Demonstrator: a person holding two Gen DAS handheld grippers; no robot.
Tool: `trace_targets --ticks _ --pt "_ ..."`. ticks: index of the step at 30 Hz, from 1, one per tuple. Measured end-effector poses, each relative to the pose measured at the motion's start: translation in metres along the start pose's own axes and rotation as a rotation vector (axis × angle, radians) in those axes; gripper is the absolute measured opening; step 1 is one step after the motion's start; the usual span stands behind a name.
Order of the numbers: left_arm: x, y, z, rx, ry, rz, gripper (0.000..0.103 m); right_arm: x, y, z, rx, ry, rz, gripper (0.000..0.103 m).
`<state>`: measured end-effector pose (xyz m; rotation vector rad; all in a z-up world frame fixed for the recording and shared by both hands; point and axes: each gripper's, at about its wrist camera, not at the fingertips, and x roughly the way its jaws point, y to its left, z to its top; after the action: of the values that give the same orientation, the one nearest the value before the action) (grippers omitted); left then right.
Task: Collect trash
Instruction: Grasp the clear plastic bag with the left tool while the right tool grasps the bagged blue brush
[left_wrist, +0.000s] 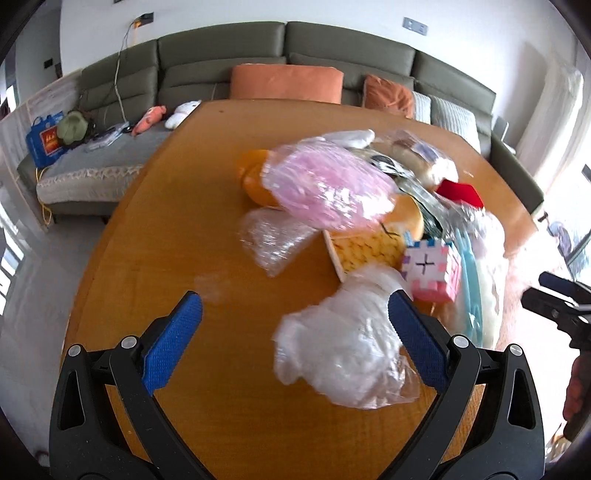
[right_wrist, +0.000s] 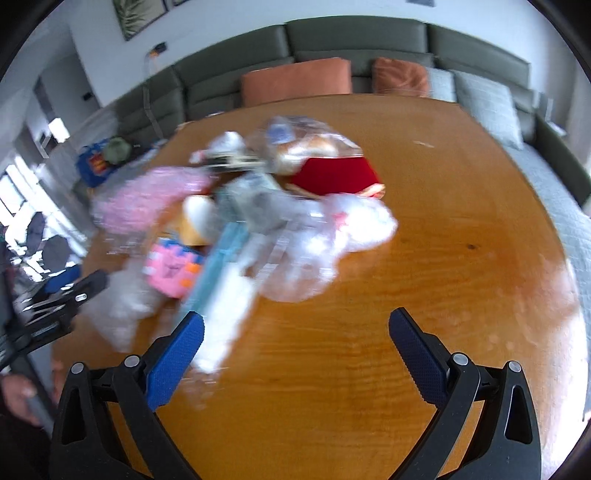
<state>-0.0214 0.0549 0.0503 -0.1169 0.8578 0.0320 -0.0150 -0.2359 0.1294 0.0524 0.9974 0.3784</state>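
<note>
A heap of trash lies on a wooden table (left_wrist: 177, 251). A crumpled clear plastic bag (left_wrist: 347, 339) lies nearest my left gripper (left_wrist: 295, 306), between its open fingers and against the right pad. Behind it are a pink bubble-wrap bag (left_wrist: 328, 188), a clear wrap (left_wrist: 273, 240), a pink and white foam cube (left_wrist: 432, 269) and a red item (left_wrist: 460, 192). My right gripper (right_wrist: 295, 325) is open and empty above bare table, just right of the blurred heap with white plastic (right_wrist: 362, 221) and the red item (right_wrist: 332, 177).
A green sofa (left_wrist: 221, 48) with orange cushions (left_wrist: 284, 83) stands behind the table. A yellow patterned tray (left_wrist: 365, 247) and an orange bowl (left_wrist: 255, 177) sit in the heap. The right gripper shows at the left wrist view's right edge (left_wrist: 554, 299).
</note>
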Motion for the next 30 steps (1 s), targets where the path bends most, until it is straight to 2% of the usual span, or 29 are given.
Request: trace_targets --ticks 1,3,8,11,12,14,17,19,21,25,30 --pt "0.000 0.001 0.001 0.001 0.000 -0.008 0.097 0.004 0.001 0.005 0.001 0.019 0.032 0.100" --pt "0.001 0.000 0.003 0.024 0.005 -0.014 0.097 0.011 0.010 0.007 0.004 0.045 0.070 0.093" --pt "0.008 -0.010 0.006 0.087 0.031 -0.043 0.097 0.037 0.042 -0.001 -0.041 0.131 0.088 0.078" --pt "0.016 -0.016 0.006 0.117 0.060 -0.051 0.097 0.054 0.052 -0.004 -0.055 0.184 0.102 0.061" --pt "0.020 -0.019 0.005 0.139 0.073 -0.053 0.097 0.054 0.056 -0.004 -0.060 0.175 0.110 0.049" --pt "0.023 -0.023 0.004 0.170 0.080 -0.061 0.097 0.048 0.061 -0.002 -0.082 0.153 0.109 0.039" --pt "0.028 -0.029 0.003 0.189 0.097 -0.076 0.097 0.031 0.068 0.001 -0.136 0.094 0.066 0.034" --pt "0.030 -0.031 0.002 0.187 0.117 -0.125 0.080 0.020 0.071 0.003 -0.154 0.058 0.041 0.034" --pt "0.026 -0.034 0.001 0.187 0.115 -0.189 0.043 0.008 0.072 0.008 -0.157 0.020 0.032 0.034" --pt "0.017 -0.038 0.000 0.216 0.107 -0.227 0.040 -0.012 0.080 0.021 -0.174 -0.032 0.035 0.034" --pt "-0.006 -0.013 0.000 0.157 0.059 -0.261 0.038 -0.027 0.105 0.040 -0.203 -0.076 0.069 0.034"
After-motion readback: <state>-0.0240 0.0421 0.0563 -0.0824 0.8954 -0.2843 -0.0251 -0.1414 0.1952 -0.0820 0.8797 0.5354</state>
